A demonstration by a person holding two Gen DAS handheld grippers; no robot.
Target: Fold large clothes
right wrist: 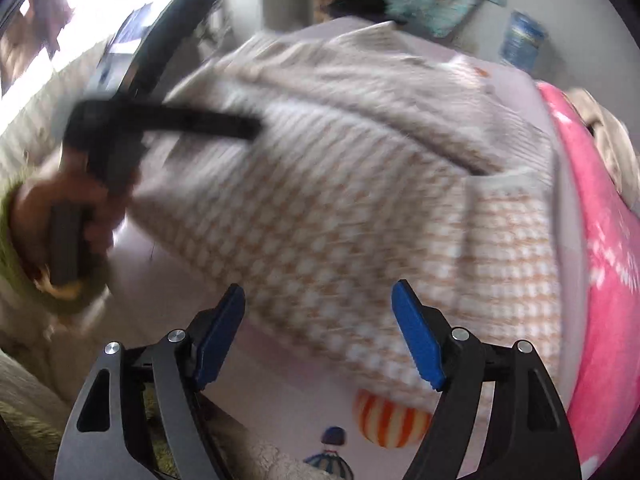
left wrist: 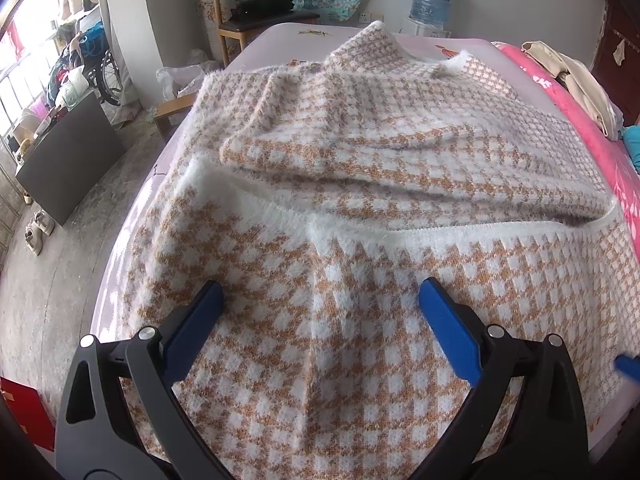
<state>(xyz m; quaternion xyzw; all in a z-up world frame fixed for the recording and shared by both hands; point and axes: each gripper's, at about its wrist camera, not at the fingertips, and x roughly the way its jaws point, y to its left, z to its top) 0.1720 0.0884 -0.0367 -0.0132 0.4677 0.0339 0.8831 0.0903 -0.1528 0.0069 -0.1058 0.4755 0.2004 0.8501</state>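
Two grippers hovered over a fluffy orange-and-white checked sweater (left wrist: 360, 168) spread on the pale lilac bed (left wrist: 272, 40); left gripper (left wrist: 320, 300) and right gripper (right wrist: 319, 300) fingers gaped, empty. Pink blanket (left wrist: 592, 128), wooden chair (left wrist: 244, 12) stood nearby.

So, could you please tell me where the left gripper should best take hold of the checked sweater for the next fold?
Probably the sweater's white fuzzy hem band, approached from the near edge: it lies flat, exposed across the top.
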